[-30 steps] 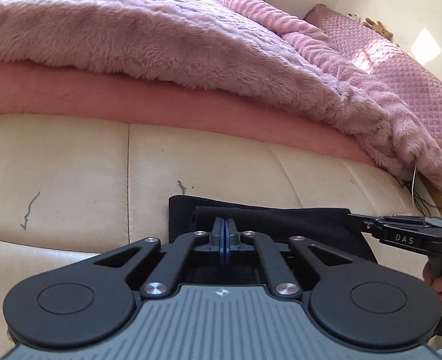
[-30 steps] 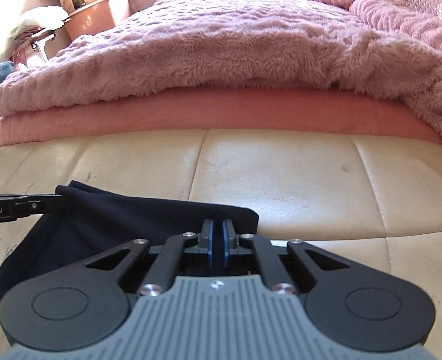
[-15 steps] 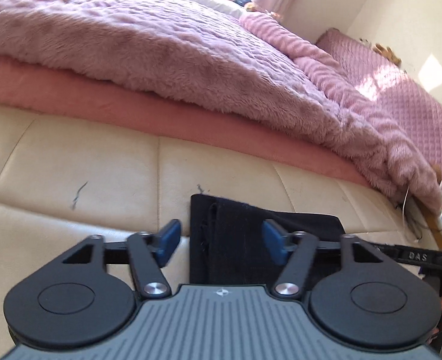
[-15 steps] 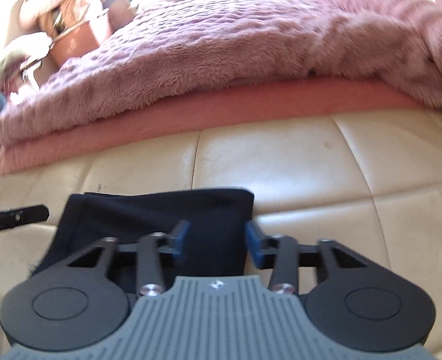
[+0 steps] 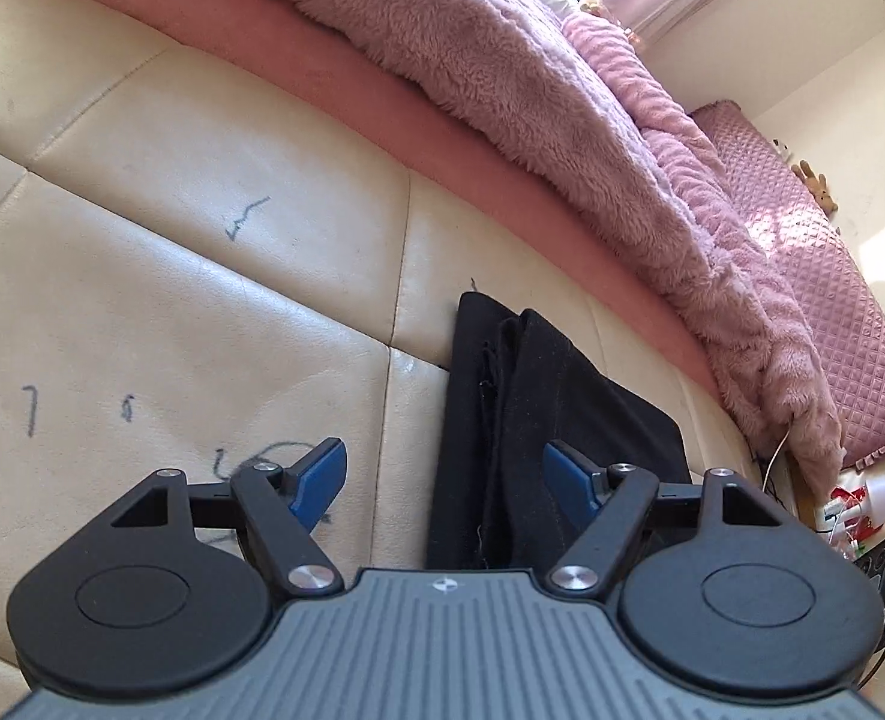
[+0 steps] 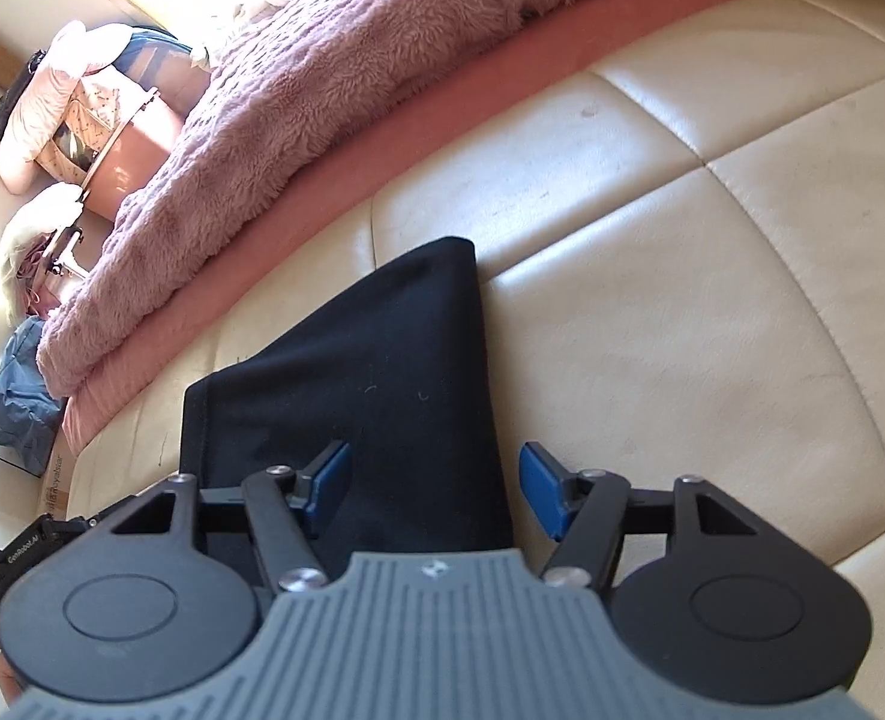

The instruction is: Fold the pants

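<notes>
The black pants (image 5: pixel 538 414) lie folded into a flat rectangle on the cream leather cushion (image 5: pixel 172 276). In the left wrist view my left gripper (image 5: pixel 451 480) is open and empty, raised above the pants' left edge, where stacked fabric layers show. In the right wrist view the pants (image 6: pixel 376 384) lie below my right gripper (image 6: pixel 433 486), which is open and empty above their right edge. The left gripper's body (image 6: pixel 16 546) shows at the lower left of the right wrist view.
A fluffy pink blanket (image 5: pixel 502 78) over a pink sheet (image 5: pixel 334 54) borders the cushion's far side. A quilted pink cover (image 5: pixel 814 252) lies at the right. A pink basket with clothes (image 6: pixel 100 138) and a blue bag (image 6: pixel 16 408) sit far left. Pen marks (image 5: pixel 247 219) dot the cushion.
Both grippers went from shut on the pants to open, let the fabric go and lifted away tilted. The pants now rest flat on the cushion.
</notes>
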The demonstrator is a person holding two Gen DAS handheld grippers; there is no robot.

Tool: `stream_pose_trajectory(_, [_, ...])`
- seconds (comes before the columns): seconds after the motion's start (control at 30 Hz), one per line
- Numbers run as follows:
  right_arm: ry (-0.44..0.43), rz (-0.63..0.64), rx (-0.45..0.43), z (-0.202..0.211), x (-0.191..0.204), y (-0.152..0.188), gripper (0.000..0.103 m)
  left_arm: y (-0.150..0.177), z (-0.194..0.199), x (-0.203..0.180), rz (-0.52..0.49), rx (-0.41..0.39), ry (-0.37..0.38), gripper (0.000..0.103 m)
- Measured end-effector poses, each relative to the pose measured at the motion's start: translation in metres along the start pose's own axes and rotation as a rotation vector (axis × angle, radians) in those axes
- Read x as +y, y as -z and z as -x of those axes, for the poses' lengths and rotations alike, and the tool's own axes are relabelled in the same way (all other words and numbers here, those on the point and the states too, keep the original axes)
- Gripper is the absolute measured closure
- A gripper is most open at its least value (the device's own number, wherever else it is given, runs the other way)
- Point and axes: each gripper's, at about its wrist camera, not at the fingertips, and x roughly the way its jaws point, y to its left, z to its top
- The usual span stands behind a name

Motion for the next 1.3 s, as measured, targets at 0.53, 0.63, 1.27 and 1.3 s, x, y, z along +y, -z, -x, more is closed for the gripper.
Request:
stream_pose_trajectory(0.53, [-0.073, -0.044, 0.017, -0.013, -0.013, -0.006, 0.048, 0.004, -0.034, -0.029, -0.139, 0.028, -0.056, 0.022])
stream_pose_trajectory(0.63, [-0.074, -0.03, 0.015, -0.014, -0.012, -0.006, 0.05, 0.005, -0.034, -0.03, -0.155, 0.024, -0.06, 0.023])
stream_pose_trajectory(1.27, [-0.114, -0.067, 0.027, -0.011, -0.023, -0.008, 0.086, 0.003, -0.033, -0.036, -0.103, 0.013, -0.017, 0.08])
stream_pose_trajectory(1.3, [-0.119, -0.062, 0.023, -0.01, -0.02, -0.009, 0.089, 0.002, -0.031, -0.037, -0.112, 0.01, -0.024, 0.083])
